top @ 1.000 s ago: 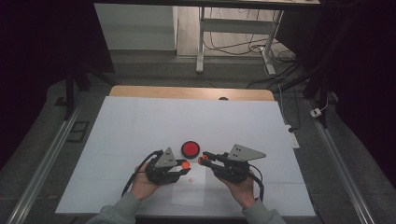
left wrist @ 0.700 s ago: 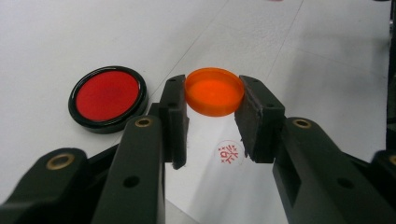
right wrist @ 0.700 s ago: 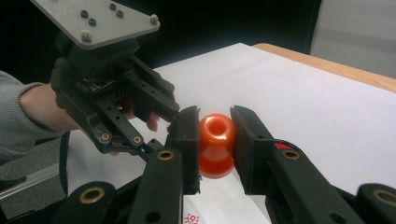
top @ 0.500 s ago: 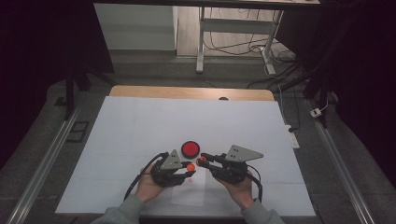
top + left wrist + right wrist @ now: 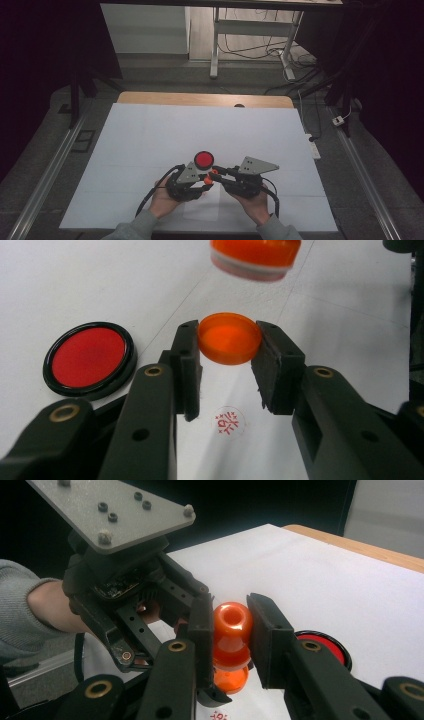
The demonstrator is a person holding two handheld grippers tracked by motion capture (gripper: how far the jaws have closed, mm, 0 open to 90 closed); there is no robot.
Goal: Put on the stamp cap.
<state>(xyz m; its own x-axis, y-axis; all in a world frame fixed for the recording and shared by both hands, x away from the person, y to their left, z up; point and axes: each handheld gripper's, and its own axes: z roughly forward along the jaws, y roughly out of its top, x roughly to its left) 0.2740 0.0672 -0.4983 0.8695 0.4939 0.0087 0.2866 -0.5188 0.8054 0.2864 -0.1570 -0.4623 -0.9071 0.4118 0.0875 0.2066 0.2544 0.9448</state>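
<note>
Gripping an orange cap (image 5: 229, 337), left tongs (image 5: 227, 367) meet right tongs (image 5: 230, 625) clenching an orange stamp (image 5: 231, 630) near the table's (image 5: 150, 130) front edge.

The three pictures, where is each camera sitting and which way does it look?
High view: above the table's near edge, looking forward and down; both hands and sleeves show.
Left gripper view: rides the left tongs, looking down at the orange cap they hold; its black jaws show.
Right gripper view: rides the right tongs, holding the orange stamp; the other hand shows.
Both gripper views share the red ink pad.
</note>
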